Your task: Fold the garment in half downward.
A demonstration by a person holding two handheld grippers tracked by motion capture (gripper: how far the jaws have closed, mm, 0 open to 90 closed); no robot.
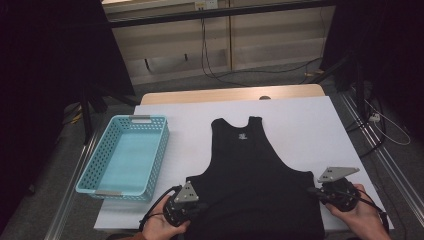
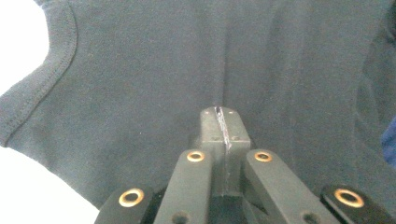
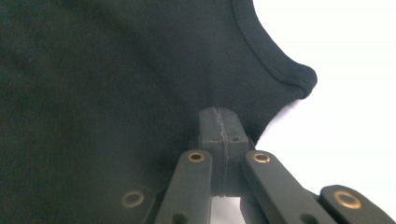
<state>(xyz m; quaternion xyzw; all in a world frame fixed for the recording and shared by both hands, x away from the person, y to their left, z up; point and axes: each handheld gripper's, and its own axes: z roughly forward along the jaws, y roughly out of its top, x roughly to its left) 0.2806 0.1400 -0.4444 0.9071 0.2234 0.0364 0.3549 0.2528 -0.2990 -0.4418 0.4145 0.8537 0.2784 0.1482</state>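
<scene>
The black tank top (image 1: 252,175) lies flat on the white surface (image 1: 310,125), straps pointing away from the person. The left tool (image 2: 219,122) and right tool (image 3: 218,122), jaws closed, each pinch a side edge just below an armhole.

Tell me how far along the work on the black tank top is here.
Early. Done: the black tank top lies flat on the white table. In hand: the left claw and right claw are shut at its two side edges below the armholes, apparently pinching fabric. Left: no fold is made, and the blue basket has nothing in it.
</scene>
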